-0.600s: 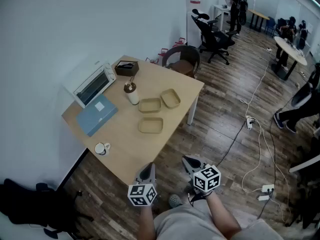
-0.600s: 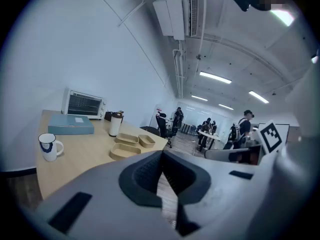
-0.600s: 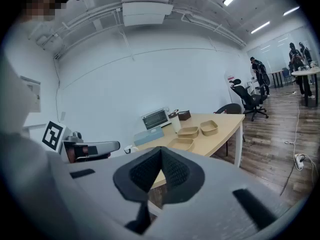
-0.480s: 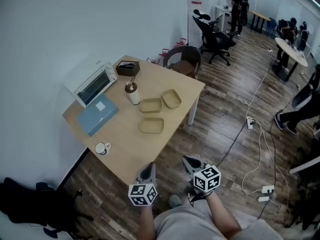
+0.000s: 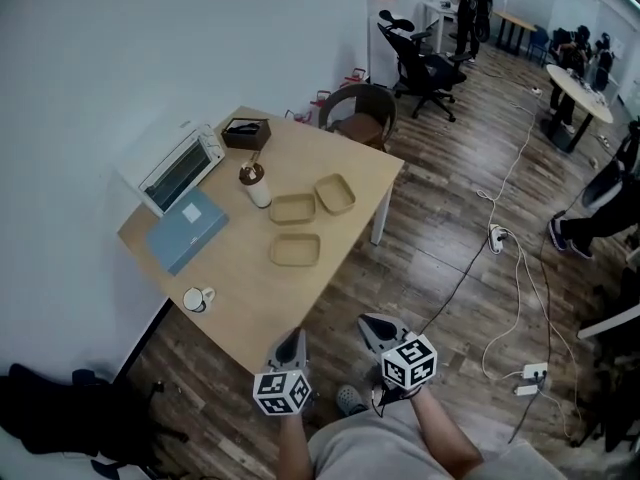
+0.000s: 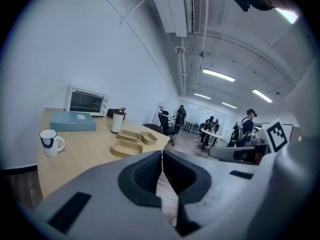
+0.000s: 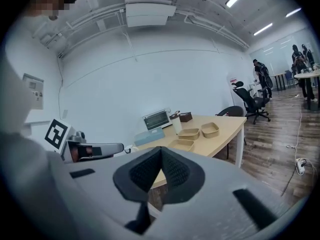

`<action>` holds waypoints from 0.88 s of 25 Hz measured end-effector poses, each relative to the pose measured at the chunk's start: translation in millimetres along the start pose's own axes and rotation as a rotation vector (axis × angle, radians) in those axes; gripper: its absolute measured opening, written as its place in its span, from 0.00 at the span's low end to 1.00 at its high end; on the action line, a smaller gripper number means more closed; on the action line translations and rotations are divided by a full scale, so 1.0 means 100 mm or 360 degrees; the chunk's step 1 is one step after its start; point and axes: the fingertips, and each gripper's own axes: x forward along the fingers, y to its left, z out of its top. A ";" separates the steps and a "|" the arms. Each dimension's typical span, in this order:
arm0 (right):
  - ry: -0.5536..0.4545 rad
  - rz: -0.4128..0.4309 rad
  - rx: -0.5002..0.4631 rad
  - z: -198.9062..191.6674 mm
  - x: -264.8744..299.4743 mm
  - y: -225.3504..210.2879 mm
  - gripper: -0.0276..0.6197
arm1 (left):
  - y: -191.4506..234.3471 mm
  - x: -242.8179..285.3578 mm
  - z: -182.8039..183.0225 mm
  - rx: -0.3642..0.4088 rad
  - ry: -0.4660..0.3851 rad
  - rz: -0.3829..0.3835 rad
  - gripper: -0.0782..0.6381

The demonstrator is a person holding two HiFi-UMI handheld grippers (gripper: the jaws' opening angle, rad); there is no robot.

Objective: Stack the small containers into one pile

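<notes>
Three shallow tan containers lie apart on the wooden table: one nearest me, one behind it and one to its right. They also show in the left gripper view as the near container and the two far ones, and in the right gripper view as a cluster. My left gripper and right gripper hang off the table's near corner, over the floor, well short of the containers. Both are shut with nothing between the jaws.
On the table stand a toaster oven, a blue flat box, a mug, a white cup and a dark box. A chair sits at the far edge. Cables trail across the floor at right; people stand far back.
The head view has shifted slightly, so the table sits a little more to the left. Both grippers stay shut in the same place before me.
</notes>
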 end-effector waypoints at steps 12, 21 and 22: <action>0.0054 -0.0012 0.0006 -0.09 -0.04 -0.47 0.16 | -0.02 0.42 -0.10 -0.0014 0.0071 0.0071 0.20; 0.0091 0.0166 0.0066 0.16 0.40 -0.74 0.17 | 0.07 0.68 0.28 0.0034 -0.0005 0.0215 0.23; 0.0104 0.0192 0.0051 0.17 0.45 -0.75 0.18 | 0.08 0.72 0.30 0.0039 -0.0006 0.0228 0.23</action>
